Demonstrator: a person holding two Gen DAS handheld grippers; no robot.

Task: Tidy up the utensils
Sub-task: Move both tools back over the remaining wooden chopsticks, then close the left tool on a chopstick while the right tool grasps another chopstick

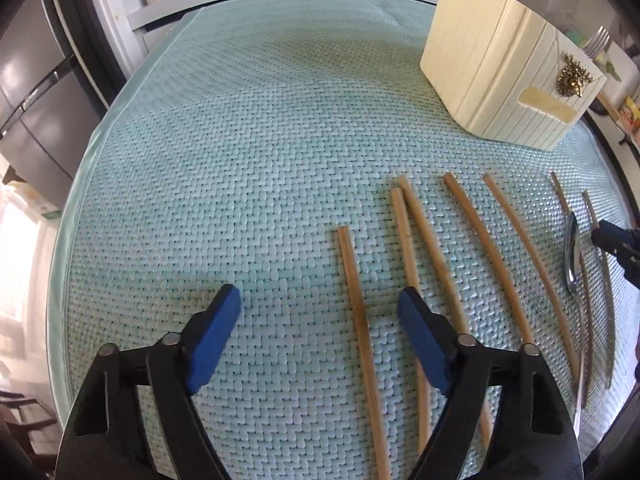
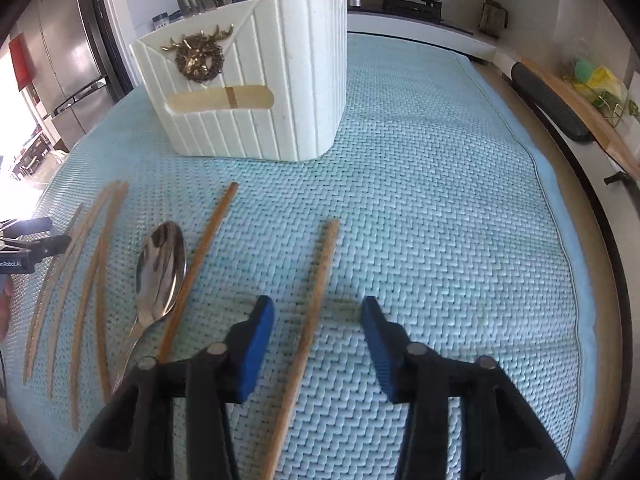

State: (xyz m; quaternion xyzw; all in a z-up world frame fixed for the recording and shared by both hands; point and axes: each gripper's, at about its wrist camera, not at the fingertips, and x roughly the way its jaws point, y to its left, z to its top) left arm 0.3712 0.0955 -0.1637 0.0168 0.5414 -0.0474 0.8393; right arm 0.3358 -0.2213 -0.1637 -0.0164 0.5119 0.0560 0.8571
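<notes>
Left wrist view: we find the left gripper (image 1: 320, 312) released, one chopstick (image 1: 362, 344) lying between its fingers, ungrasped. Other chopsticks and the spoon (image 1: 573, 256) lie beyond the right finger; the holder (image 1: 508, 76) stands well ahead. We judge sorting barely begun. Bare mat (image 1: 224, 160) lies ahead and left.

Right wrist view: the right gripper (image 2: 318, 328) stands released astride another chopstick (image 2: 316, 300). The mat's edge runs well right of the fingers.

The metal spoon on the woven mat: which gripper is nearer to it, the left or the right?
Right. The right gripper hangs just beside the spoon, with one chopstick lying between them. The left gripper is farther off, across several chopsticks from it.
</notes>
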